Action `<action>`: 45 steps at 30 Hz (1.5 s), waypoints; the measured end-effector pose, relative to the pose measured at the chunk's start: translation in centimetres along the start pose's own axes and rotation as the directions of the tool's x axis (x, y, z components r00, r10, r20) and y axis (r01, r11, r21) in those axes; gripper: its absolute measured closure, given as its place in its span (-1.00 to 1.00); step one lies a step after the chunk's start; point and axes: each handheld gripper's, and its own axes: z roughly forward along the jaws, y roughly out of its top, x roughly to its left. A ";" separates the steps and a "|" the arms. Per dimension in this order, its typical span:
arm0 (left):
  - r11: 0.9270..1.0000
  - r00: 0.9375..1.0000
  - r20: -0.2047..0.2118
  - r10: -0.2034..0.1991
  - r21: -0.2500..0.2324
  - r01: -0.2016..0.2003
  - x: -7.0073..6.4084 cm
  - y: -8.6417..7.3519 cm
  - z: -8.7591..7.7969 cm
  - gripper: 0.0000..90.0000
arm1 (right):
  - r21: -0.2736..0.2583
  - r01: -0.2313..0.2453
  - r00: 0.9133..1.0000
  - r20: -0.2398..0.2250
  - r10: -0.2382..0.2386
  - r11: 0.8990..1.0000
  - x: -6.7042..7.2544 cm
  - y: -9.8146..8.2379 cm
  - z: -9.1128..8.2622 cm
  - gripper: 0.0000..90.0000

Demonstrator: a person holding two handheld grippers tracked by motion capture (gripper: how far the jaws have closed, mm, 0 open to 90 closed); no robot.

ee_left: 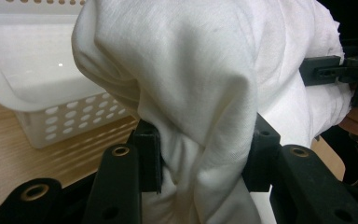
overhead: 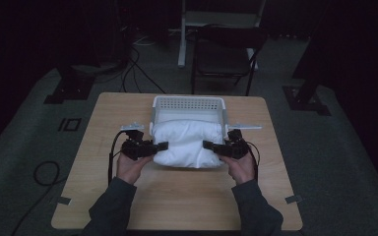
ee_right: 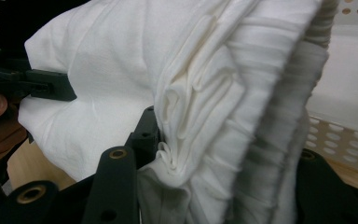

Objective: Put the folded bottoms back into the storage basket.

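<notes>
white cloth (ee_right: 121, 84) cut off above, right gripper's far fingers hidden behind folds

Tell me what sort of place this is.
Probably a dim lab or recording room, not a home: a small wooden table stands on grey carpet, loose black cables trail across the floor, and a folding chair and dark equipment stands sit behind.
</notes>
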 end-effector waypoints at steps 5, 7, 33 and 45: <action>1.000 1.000 0.000 0.003 -0.002 -0.003 0.1 0.4 0.1 0.29 | -0.006 -0.004 1.000 0.000 0.004 1.000 -0.1 0.3 0.1 0.24; 1.000 1.000 0.001 0.004 -0.002 -0.004 0.2 0.5 0.1 0.29 | -0.006 -0.003 1.000 0.001 0.003 1.000 -0.2 0.5 0.1 0.24; 1.000 1.000 -0.007 -0.015 -0.016 0.015 1.3 1.9 0.9 0.29 | -0.009 -0.005 1.000 0.020 0.005 1.000 -0.9 2.0 1.0 0.24; 1.000 1.000 -0.016 0.002 -0.022 -0.002 1.4 3.0 1.1 0.29 | -0.016 -0.015 1.000 0.022 0.015 1.000 -1.2 2.9 1.2 0.24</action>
